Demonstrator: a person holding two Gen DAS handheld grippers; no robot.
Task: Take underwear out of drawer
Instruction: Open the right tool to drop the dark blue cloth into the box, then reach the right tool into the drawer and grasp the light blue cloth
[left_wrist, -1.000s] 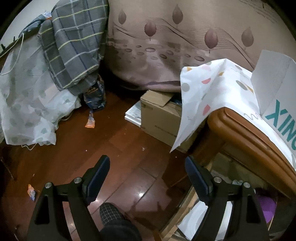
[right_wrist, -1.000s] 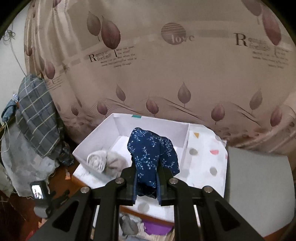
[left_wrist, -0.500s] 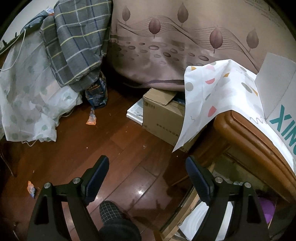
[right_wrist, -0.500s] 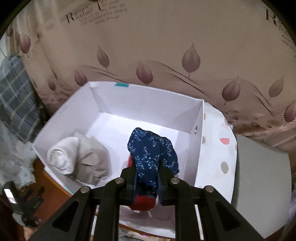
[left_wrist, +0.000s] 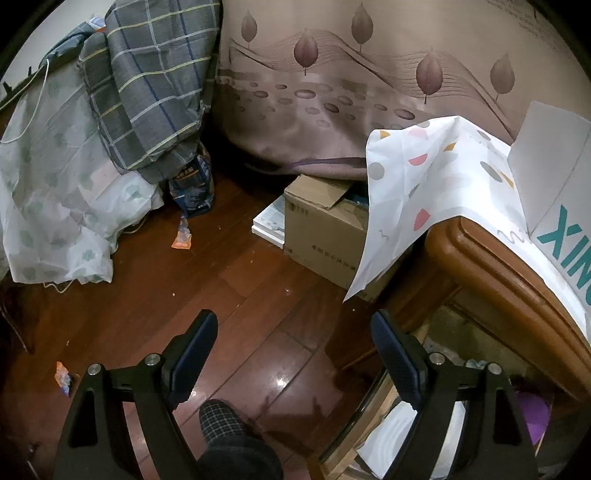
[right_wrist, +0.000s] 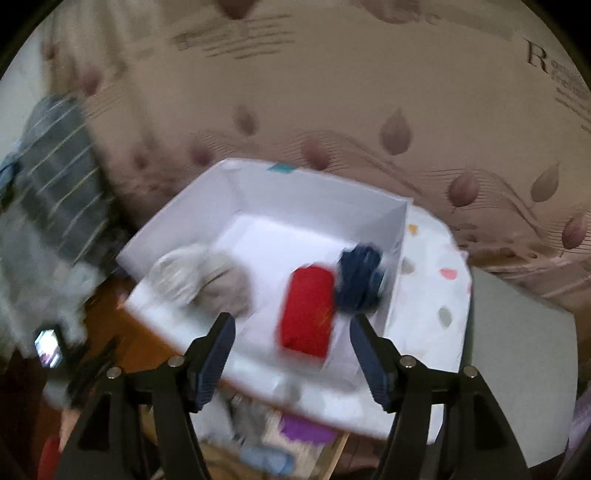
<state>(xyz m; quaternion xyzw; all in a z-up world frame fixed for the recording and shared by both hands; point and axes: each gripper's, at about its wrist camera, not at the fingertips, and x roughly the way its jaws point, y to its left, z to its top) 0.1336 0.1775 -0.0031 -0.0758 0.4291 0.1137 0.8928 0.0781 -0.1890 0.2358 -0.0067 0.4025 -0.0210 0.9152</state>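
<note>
The right gripper was opening, nothing between its jaws, above the white box; teal letters "XIN" marked its side. The left gripper stood spread, empty.

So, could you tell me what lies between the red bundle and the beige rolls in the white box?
In the right wrist view, only bare white box floor separates the red bundle from the beige rolls.

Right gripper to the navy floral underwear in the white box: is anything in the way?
Nothing visible blocks it. The right gripper, jaws opening and empty, hangs over the white box. The navy floral underwear lies uncovered by the box's right wall, with the red roll beside it, not over it. The frame is blurred.
</note>
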